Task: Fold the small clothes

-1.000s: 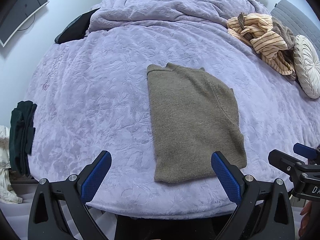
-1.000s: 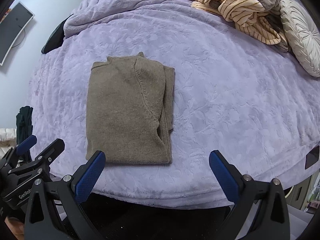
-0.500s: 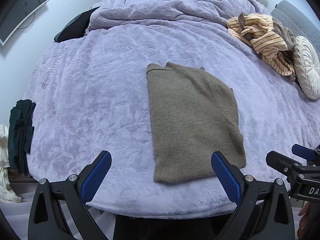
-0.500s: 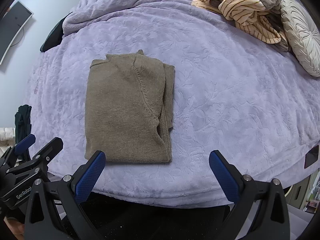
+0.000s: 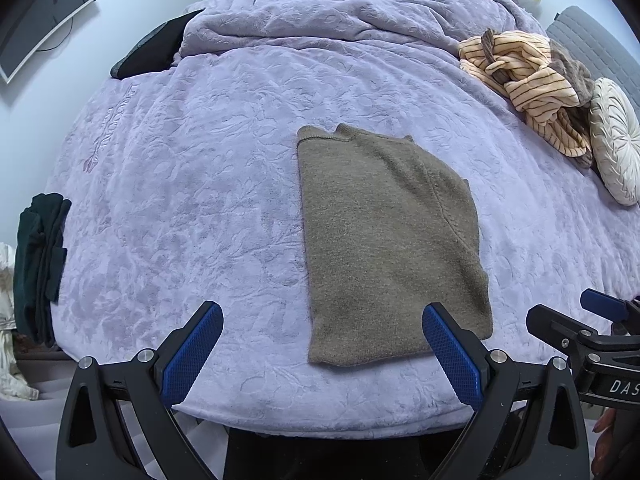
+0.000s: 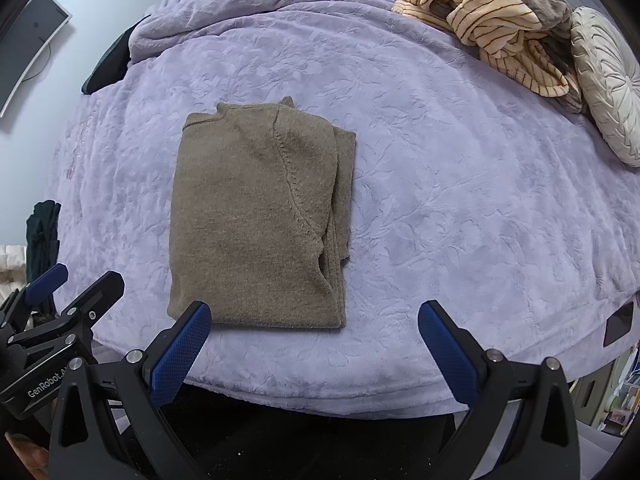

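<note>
You see an olive-brown sweater (image 5: 388, 240) on a lavender bedspread (image 5: 192, 184) embossed with leaves. Your gripper pads (image 5: 192, 354) are blue, cross-hatched. Crumpled garment (image 5: 528, 84): peach, dark stripes. Round cushion (image 5: 614, 140): cream, pleated.

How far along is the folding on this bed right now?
Done: the brown sweater lies folded in a flat rectangle on the purple blanket. In hand: nothing; the left gripper and right gripper are both open, near the bed's edge. Left: the striped garment sits crumpled by the round cushion.

sweater (image 5: 384, 240) on bed (image 5: 200, 184) | clothes pile (image 5: 524, 84) behind-right
</note>
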Motion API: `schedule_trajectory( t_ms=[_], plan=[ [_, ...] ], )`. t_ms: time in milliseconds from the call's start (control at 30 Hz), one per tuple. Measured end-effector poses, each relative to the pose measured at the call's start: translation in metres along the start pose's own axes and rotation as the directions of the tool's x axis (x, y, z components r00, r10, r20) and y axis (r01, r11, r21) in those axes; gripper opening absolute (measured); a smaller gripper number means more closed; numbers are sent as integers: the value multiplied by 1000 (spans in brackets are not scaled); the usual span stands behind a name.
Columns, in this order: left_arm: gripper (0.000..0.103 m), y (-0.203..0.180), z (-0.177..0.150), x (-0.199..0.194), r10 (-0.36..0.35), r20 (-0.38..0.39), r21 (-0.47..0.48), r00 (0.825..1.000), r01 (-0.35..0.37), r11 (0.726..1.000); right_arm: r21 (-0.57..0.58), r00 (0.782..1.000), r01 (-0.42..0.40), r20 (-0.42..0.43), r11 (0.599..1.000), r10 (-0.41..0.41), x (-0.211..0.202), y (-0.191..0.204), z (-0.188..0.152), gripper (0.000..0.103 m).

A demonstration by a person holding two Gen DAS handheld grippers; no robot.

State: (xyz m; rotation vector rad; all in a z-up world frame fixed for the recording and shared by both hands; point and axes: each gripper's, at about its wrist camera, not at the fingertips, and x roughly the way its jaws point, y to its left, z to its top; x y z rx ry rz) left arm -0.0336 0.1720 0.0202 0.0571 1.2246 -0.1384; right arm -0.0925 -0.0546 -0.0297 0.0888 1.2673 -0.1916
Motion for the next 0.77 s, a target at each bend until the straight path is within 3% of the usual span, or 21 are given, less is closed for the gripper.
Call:
schedule_trajectory(
  t_ms=[767],
  plan=[
    [100,0,1,2,9,15,-22,1000,-9,1000,-11,1000,15,-23,1000,-15,4,3,4,103]
  ],
)
